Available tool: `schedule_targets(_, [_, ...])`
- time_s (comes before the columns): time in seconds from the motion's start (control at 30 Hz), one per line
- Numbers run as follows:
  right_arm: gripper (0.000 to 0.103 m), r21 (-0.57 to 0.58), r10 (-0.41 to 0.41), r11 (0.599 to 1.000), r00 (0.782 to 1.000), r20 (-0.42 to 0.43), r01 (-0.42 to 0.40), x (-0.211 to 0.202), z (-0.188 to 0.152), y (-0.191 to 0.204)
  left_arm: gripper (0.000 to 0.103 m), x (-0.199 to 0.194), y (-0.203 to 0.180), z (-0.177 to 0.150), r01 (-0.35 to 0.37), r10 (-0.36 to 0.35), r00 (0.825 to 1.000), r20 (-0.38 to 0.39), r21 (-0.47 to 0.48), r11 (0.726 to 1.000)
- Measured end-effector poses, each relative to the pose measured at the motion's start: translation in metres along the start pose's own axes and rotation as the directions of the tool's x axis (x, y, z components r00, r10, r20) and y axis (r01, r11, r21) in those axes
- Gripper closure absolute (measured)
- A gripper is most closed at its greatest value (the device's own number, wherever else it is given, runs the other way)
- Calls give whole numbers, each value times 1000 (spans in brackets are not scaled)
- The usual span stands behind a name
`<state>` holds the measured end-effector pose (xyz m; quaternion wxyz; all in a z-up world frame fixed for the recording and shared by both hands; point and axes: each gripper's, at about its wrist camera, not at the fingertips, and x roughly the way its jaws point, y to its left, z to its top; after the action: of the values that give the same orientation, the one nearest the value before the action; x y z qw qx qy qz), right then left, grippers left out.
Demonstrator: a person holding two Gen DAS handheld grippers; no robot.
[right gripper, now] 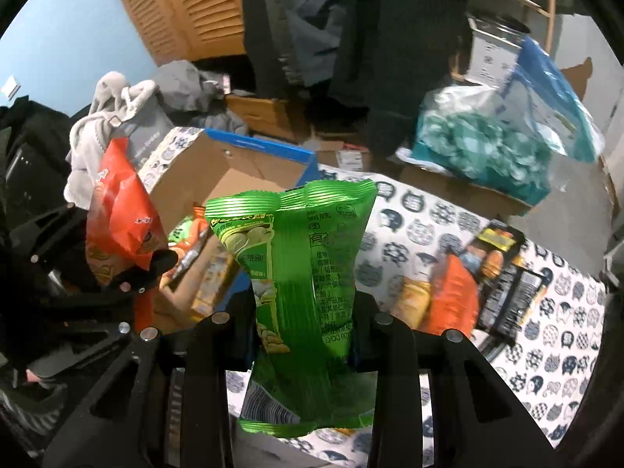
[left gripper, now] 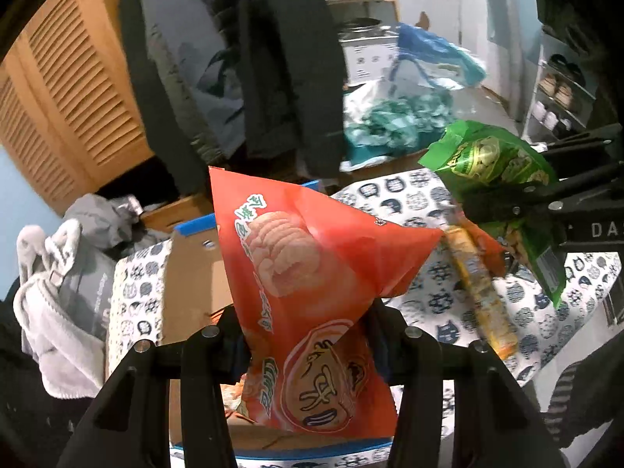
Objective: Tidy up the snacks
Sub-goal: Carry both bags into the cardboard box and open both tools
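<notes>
left gripper (left gripper: 304, 335) clamped on red snack bag (left gripper: 312, 273), held up over the open cardboard box (left gripper: 195, 269). right gripper (right gripper: 304, 323) clamped on green snack bag (right gripper: 304, 273), held above the cat-print cloth (right gripper: 546, 351), just right of the box. more snack packets (right gripper: 483, 273) lie on the cloth; others sit inside the box.

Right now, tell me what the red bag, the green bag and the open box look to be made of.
Red bag: glossy plastic film, judging by sheen and creases. Green bag: the same kind of shiny film, with a crimped top seal. Box: matte brown corrugated cardboard, apparently, with a blue printed outside.
</notes>
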<state>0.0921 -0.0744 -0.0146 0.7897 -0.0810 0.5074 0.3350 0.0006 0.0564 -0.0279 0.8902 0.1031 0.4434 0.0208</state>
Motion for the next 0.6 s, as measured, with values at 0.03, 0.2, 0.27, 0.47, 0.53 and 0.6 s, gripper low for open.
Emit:
schedule_targets(0.03, [71, -4, 6, 1000, 1000, -5, -6, 4, 3, 6, 53, 1, 6, -2, -8, 8, 1000, -1, -7, 1000])
schedule_targets(0.2, [71, -24, 24, 999, 999, -33, -25, 28, 16, 27, 53, 8, 30, -12, -17, 16, 1000, -17, -44, 999])
schedule_targets(0.27, [71, -26, 31, 999, 998, -49, -32, 39, 21, 35, 53, 10, 38, -15, -23, 22, 1000, -22, -55, 998])
schedule_targets(0.47, [71, -27, 58, 998, 994, -95, -61, 67, 31, 55, 53, 24, 62, -21, -41, 36, 998, -48, -98, 994])
schedule_targets(0.53, [71, -28, 67, 997, 992, -111, -70, 76, 35, 63, 53, 31, 70, -24, -45, 38, 997, -67, -112, 993])
schedule_targets(0.6, [71, -27, 71, 997, 990, -122, -75, 83, 38, 70, 53, 37, 78, -27, -50, 39, 996, -83, -127, 991])
